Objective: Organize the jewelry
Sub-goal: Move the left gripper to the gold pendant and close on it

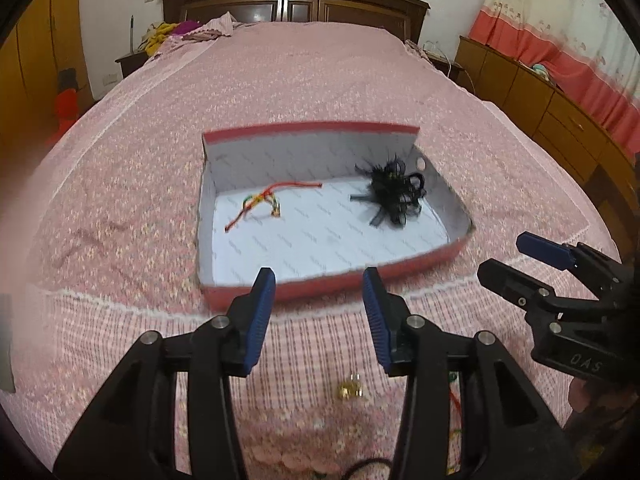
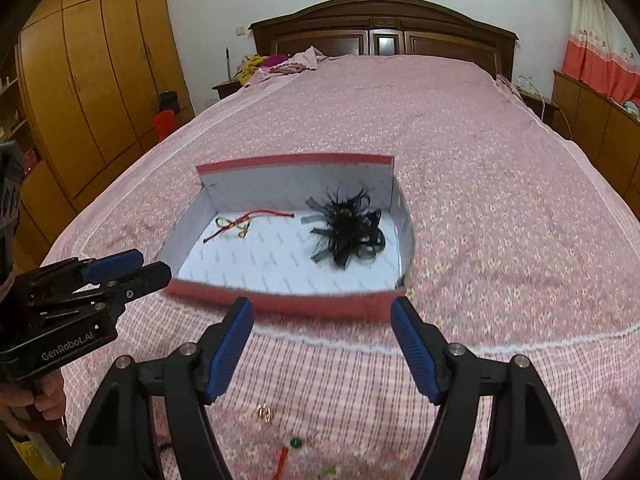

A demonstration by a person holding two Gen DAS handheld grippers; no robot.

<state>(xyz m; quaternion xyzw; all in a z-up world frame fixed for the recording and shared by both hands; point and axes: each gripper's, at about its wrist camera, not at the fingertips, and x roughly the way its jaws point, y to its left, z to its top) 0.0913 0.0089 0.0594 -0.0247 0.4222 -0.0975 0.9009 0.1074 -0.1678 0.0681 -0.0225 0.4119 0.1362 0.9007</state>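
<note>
Left wrist view, from left to right: a pink floral quilted bedspread (image 1: pixel 120 184) with a textured weave covers the bed, and on it sits a shallow rectangular red cardboard box (image 1: pixel 304 286) lined in white printed paper. In the box's left part lies a thin red braided cord bracelet (image 1: pixel 272 200) with multicoloured knotting; in its right part, well apart from the cord, lies a bushy black feather-and-ribbon hair ornament (image 1: pixel 394 194). The left gripper (image 1: pixel 319 312), black with ribbed blue pads, hovers before the box's near wall, jaws spread and holding nothing. Below it on the bedspread lies a small shiny gold ring (image 1: pixel 351 389). At far right, the right gripper (image 1: pixel 520 264) also has its jaws apart. Its own view shows a tiny green bead (image 2: pixel 295 443) on a red cord (image 2: pixel 282 460) near the ring.
</note>
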